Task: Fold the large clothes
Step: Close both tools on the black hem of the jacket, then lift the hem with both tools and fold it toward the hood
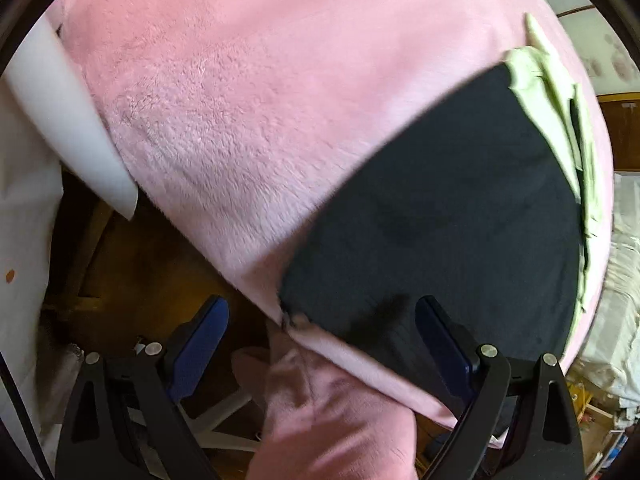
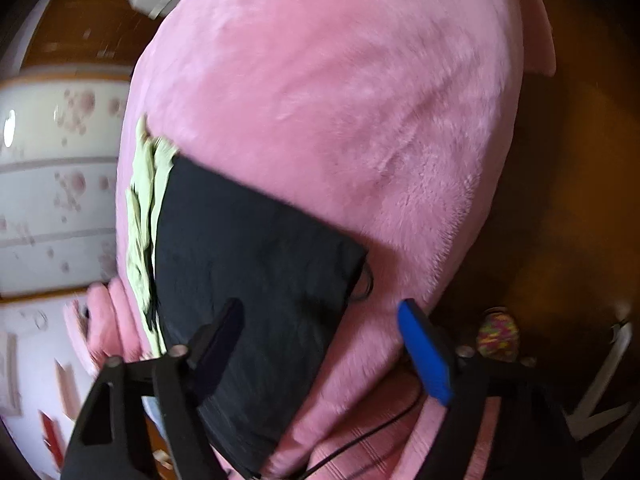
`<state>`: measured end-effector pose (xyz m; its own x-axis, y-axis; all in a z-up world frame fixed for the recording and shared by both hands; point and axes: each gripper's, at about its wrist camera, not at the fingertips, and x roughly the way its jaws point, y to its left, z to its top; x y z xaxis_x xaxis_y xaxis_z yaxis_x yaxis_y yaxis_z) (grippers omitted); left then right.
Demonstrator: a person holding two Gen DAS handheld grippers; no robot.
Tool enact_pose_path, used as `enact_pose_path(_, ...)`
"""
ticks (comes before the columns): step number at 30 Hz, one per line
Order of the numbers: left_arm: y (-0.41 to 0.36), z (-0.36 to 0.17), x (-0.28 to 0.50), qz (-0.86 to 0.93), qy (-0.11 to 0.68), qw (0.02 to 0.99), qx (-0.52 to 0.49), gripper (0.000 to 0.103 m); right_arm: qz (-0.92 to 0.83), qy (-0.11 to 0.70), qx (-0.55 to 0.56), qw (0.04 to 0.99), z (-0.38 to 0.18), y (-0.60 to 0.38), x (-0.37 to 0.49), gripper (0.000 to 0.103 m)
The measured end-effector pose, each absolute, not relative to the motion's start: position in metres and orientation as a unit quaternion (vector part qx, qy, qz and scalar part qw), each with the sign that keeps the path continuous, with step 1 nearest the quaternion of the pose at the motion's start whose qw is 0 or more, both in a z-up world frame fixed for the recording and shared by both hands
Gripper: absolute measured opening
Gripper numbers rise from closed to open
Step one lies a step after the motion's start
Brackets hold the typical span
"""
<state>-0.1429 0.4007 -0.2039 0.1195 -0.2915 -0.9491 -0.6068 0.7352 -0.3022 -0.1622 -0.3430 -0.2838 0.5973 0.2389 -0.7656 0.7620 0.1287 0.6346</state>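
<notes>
Left claw [image 1: 320, 332]: fingers spread wide, nothing pinched. Between and just ahead of them lies the near corner of the dark garment [image 1: 440, 220], where its edge meets the pink fleece cover [image 1: 240, 100]. The right-hand finger stands over dark cloth; the left-hand finger hangs past the cover's edge, over the wooden floor [image 1: 132, 264].

Right claw [image 2: 320, 324]: fingers apart, not pressed on anything. The dark garment [image 2: 248, 260] lies between them and runs ahead and to the left; its other near corner, with a thin black cord [image 2: 366, 280], sits just ahead of the blue finger.

Beyond, in both views, the garment's far edge carries a pale green layer [image 1: 552, 92], then bare pink fleece.

Judgement: the garment's near hem runs crosswise from one claw to the other, one corner in front of each. Neither claw is plainly nearer. The coming grasp turns on each claw dropping onto its own corner; blur prevents confirming contact.
</notes>
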Motion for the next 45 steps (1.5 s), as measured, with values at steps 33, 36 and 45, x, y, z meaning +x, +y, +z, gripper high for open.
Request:
enact_pose_path(33,0.327,-0.109,-0.074,0.071,0.656,0.691,-0.294,0.015,-0.124,0.368,0.631,0.671,-0.192,-0.331,-0.090,0.011)
enact_pose_path(36,0.314,-0.073,-0.057,0.054,0.638,0.712,-0.287,0.013,-0.108,0.356,0.641,0.672,-0.173,-0.328,-0.079,0.011)
enact_pose_path(45,0.323,0.045,0.006,0.019,0.557,0.775,-0.298,0.011,-0.050,0.276,0.669,0.688,-0.097,-0.338,-0.038,0.010)
